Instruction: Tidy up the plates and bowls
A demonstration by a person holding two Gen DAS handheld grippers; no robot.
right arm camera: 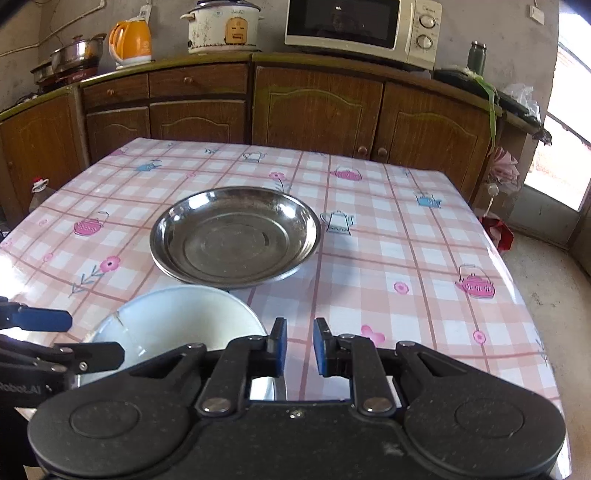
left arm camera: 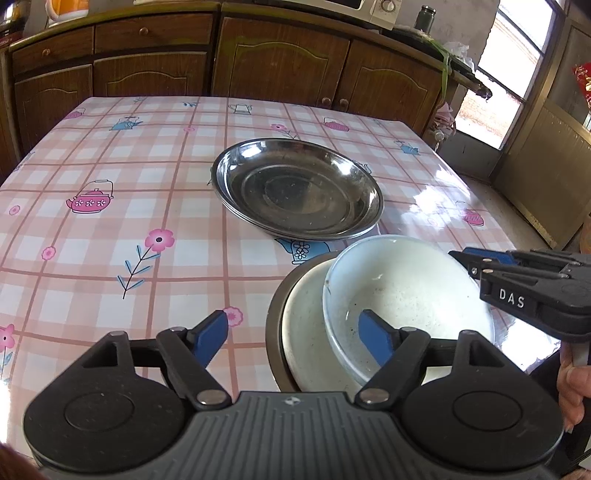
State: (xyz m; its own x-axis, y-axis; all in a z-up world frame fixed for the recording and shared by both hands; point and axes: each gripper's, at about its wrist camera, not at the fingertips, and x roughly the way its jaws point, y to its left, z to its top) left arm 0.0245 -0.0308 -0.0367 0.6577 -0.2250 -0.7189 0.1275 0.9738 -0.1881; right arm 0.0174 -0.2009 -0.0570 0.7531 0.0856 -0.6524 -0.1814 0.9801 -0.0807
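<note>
A stack of shallow steel plates [left arm camera: 299, 188] [right arm camera: 236, 236] sits mid-table. Nearer me, a white bowl [left arm camera: 406, 291] [right arm camera: 177, 321] leans tilted inside another white bowl [left arm camera: 303, 332], which rests in a metal bowl [left arm camera: 272, 332]. My left gripper [left arm camera: 293, 338] [right arm camera: 70, 338] is open wide. One of its fingers is over the tilted bowl's inside and the other is over the tablecloth, neither pressing. My right gripper [right arm camera: 300, 347] [left arm camera: 467, 262] hovers just right of the tilted bowl's rim. Its pads are nearly together, and only tablecloth shows between them.
The table wears a pink checked tablecloth [right arm camera: 388, 258]; its right edge [right arm camera: 517, 280] drops to the floor. Brown cabinets [right arm camera: 314, 110] stand behind with a microwave [right arm camera: 358, 29], a rice cooker [right arm camera: 221, 26] and an orange kettle [right arm camera: 131, 40]. A hand [left arm camera: 572, 387] holds the right gripper.
</note>
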